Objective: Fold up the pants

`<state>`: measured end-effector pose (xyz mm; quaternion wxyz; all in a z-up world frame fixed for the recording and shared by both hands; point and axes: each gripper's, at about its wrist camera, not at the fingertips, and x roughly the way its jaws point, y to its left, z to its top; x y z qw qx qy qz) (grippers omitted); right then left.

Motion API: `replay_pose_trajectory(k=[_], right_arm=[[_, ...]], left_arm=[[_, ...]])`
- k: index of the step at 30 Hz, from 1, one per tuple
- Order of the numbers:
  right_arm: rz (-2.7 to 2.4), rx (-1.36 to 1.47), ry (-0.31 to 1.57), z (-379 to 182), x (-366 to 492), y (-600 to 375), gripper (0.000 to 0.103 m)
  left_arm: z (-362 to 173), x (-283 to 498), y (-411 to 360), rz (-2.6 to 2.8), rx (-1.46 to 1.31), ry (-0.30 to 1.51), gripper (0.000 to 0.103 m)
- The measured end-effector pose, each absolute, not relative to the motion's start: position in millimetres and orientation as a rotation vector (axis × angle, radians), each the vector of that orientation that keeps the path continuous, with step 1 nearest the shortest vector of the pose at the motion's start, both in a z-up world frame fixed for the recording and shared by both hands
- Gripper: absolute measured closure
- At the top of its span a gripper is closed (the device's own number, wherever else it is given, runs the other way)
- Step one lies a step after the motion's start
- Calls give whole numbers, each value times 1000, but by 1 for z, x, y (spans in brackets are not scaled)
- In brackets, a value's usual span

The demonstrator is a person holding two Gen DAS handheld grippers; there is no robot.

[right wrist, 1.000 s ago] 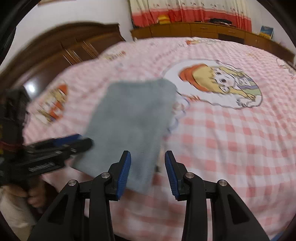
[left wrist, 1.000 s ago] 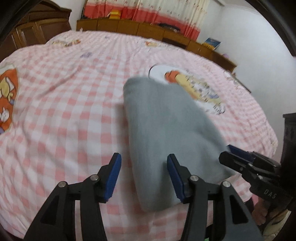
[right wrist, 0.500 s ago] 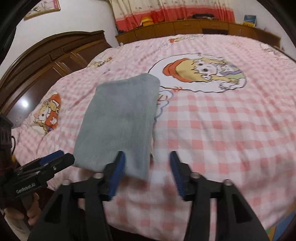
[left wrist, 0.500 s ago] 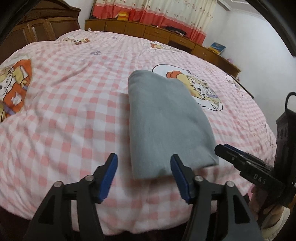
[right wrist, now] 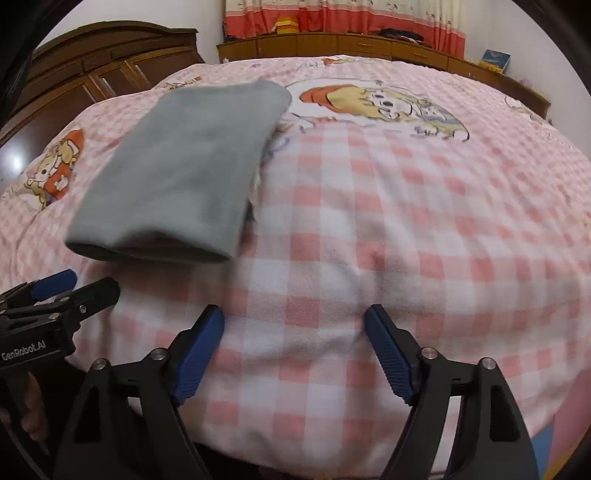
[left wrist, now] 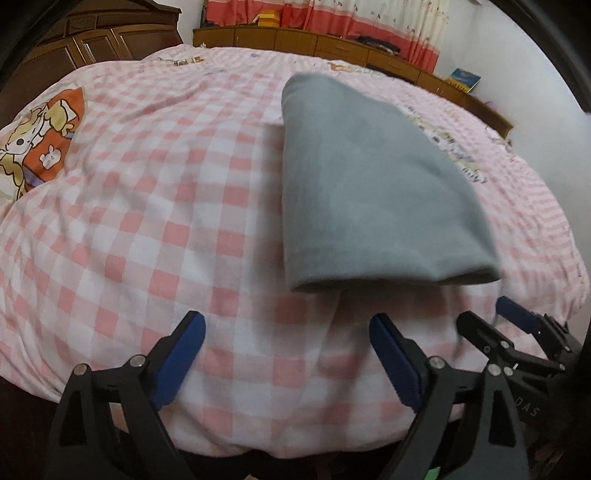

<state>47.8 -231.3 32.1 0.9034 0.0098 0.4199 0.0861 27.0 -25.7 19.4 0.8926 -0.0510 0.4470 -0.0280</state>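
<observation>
The grey pants [left wrist: 365, 177] lie folded into a compact rectangle on the pink checked bed cover [left wrist: 155, 206]. They also show in the right wrist view [right wrist: 184, 170], at the left. My left gripper [left wrist: 286, 332] is open and empty, just short of the pants' near edge and slightly to their left. My right gripper [right wrist: 293, 325] is open and empty over bare cover, to the right of the pants' near edge. Each gripper shows in the other's view: the right one at the lower right [left wrist: 517, 332], the left one at the lower left [right wrist: 59, 291].
The bed's near edge runs just under both grippers. Cartoon prints mark the cover [right wrist: 384, 99]. A dark wooden wardrobe [right wrist: 96, 77] stands at the left. A low wooden cabinet [right wrist: 351, 42] runs along the far wall under red and cream curtains [right wrist: 332, 14].
Both grippers have drawn back from the pants toward the bed's near edge and opened wider. The pants lie released and flat on the cover.
</observation>
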Motion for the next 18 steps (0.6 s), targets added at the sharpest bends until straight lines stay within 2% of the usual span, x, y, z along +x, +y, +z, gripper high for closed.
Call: replay_pose_trajectory(k=[6, 18], right_arm=[[173, 28, 847, 30, 47, -230, 16], [170, 21, 844, 29, 47, -227, 13]], left_arm=[[11, 26, -34, -58, -73, 903, 1], [12, 27, -33, -62, -78, 903, 0]])
